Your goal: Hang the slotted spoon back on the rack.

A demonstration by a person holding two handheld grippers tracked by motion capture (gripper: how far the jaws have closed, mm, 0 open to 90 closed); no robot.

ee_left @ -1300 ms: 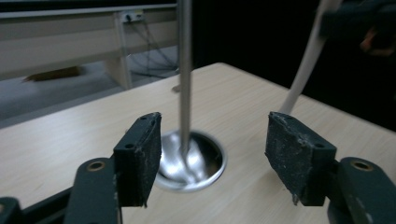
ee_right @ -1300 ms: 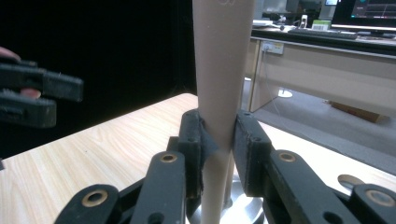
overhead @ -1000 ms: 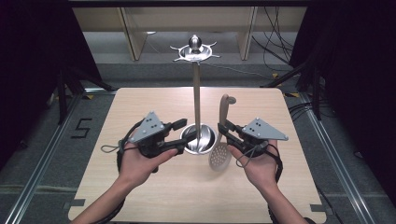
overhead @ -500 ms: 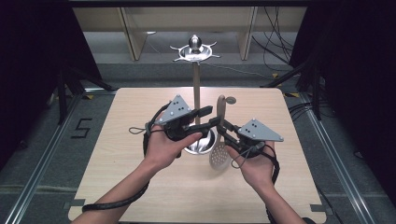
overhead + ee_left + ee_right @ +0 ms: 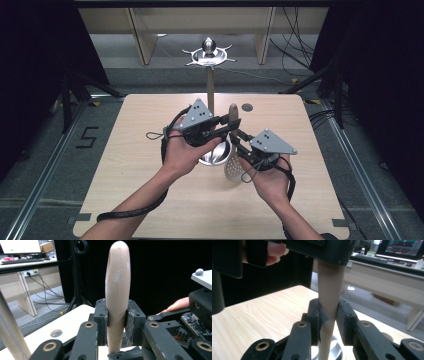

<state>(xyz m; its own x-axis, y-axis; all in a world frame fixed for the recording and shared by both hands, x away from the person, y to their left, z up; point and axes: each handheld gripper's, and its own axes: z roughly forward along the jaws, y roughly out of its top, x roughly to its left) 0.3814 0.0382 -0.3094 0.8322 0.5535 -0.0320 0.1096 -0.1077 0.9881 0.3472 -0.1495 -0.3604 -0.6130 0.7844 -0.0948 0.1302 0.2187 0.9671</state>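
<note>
A skimmer spoon with a beige handle (image 5: 233,111) and a white perforated head (image 5: 233,168) stands upright over the middle of the table. My left gripper (image 5: 230,123) is shut on the upper handle (image 5: 117,290), which rises between its jaws. My right gripper (image 5: 236,138) is shut on the same handle lower down (image 5: 329,305), just under the left gripper (image 5: 322,247). The head hangs beside the stand's round metal base (image 5: 216,156).
A utensil stand with a thin pole (image 5: 210,90) and a hooked metal top (image 5: 209,52) rises just behind the grippers. A small round hole (image 5: 247,106) sits in the wooden table (image 5: 125,165) behind the spoon. Black frames and cables line the floor around.
My left gripper swung in from the left of the stand base to the spoon handle and shut on it above the right gripper. The right gripper kept its hold on the handle.
</note>
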